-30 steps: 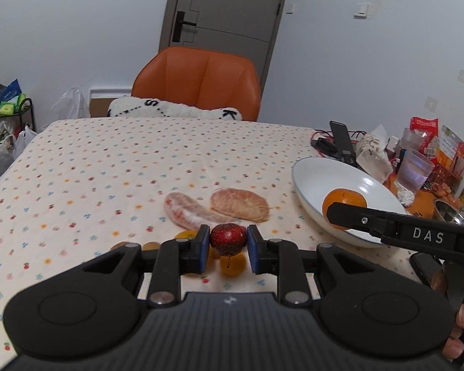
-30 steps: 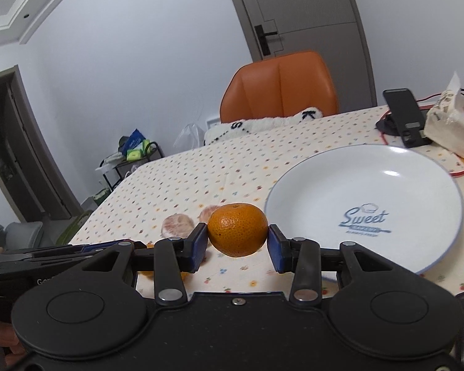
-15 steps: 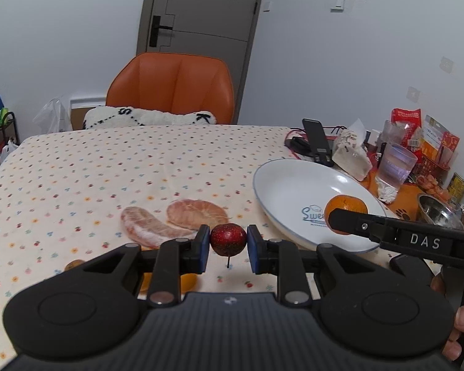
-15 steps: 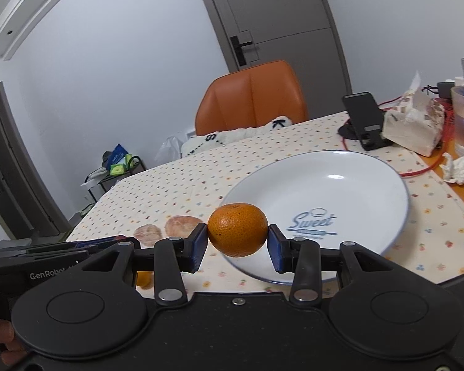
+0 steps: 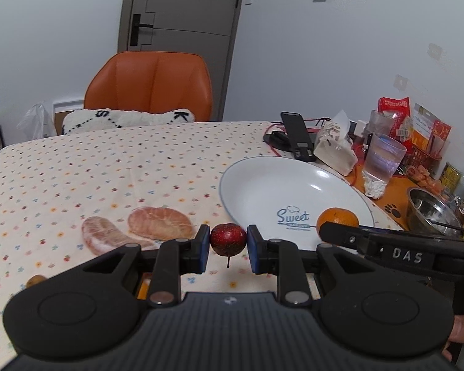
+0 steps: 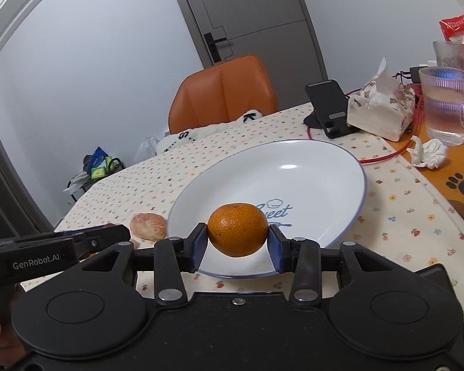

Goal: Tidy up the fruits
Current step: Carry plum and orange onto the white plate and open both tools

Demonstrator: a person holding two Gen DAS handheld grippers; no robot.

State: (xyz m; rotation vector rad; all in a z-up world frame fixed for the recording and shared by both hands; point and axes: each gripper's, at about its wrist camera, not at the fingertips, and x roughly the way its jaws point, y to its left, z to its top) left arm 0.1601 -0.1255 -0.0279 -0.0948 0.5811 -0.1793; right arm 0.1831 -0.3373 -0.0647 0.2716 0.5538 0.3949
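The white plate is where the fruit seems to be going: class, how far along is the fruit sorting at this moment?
Done: nothing rests on the white plate yet. In hand: the right gripper holds a mandarin over the plate's near part; the left gripper grips a small red fruit beside the rim. Left: both releases, plus two peeled citrus segments and small fruits on the tablecloth.

A plate is sitting on the tabletop, with two peeled fruit segments lying just to its left and a phone stand, a tissue pack and a glass standing behind it to the right. A chair is standing behind the far edge of the tabletop. The left gripper is holding a small fruit before the plate's near-left rim, while the right gripper is holding a mandarin over the plate's near part.
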